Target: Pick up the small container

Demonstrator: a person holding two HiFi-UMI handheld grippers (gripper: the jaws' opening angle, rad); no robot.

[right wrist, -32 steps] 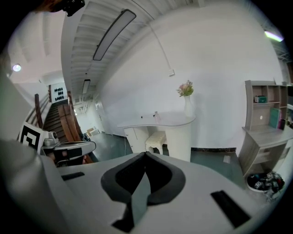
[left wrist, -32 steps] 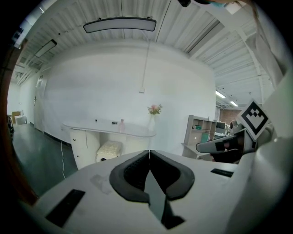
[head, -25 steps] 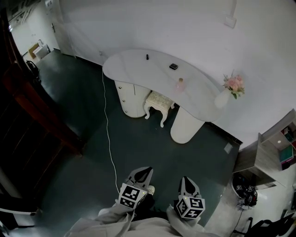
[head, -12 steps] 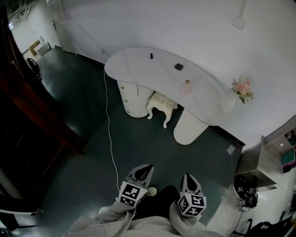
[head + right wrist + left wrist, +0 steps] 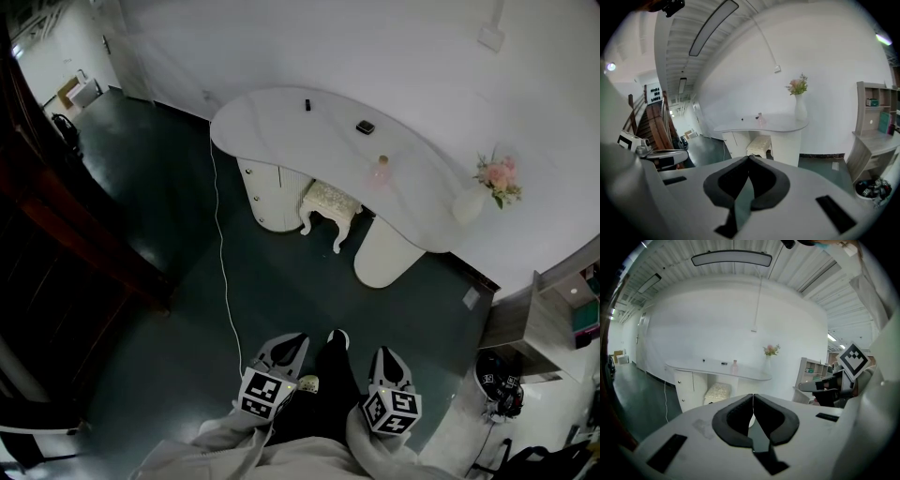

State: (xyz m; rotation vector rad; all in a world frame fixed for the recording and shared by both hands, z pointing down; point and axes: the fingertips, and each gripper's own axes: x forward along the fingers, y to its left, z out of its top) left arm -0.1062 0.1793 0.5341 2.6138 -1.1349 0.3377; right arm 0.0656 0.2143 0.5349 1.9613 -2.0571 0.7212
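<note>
Down at the near edge of the head view: left gripper point(image 5: 289, 345) and right gripper point(image 5: 387, 356), side by side, close to the body, pale sleeves point(image 5: 234, 441) behind them. Pads pressed tight together on both, nothing pinched in either. Same story in the two gripper views, just a thin seam between the black pads.

Between the two grippers, a dark trouser leg ending in a shoe point(image 5: 337, 337) on the dark floor point(image 5: 169, 309). Just left of that, a thin white cable point(image 5: 223, 272) trailing over the floor toward the counter's left end.

Further out, a cream stool point(image 5: 327, 200) tucked under the front edge of the white curved counter point(image 5: 272, 127). Up on the counter, well apart from both grippers and roughly straight ahead of them: the small container point(image 5: 365, 127), dark and squarish, around the middle of the counter's length and closer to the back edge by the wall. No contact with either gripper, a whole stretch of floor in between.

Pink bottle point(image 5: 382, 170) a bit right of the container and nearer the front edge, not touching it. Tiny black item point(image 5: 307, 104) toward the left end near the back edge, too small to identify. White vase with pink flowers point(image 5: 467, 204) at the counter's far right end. Shelf unit point(image 5: 548, 319) off to the right, against the white wall point(image 5: 375, 47).
</note>
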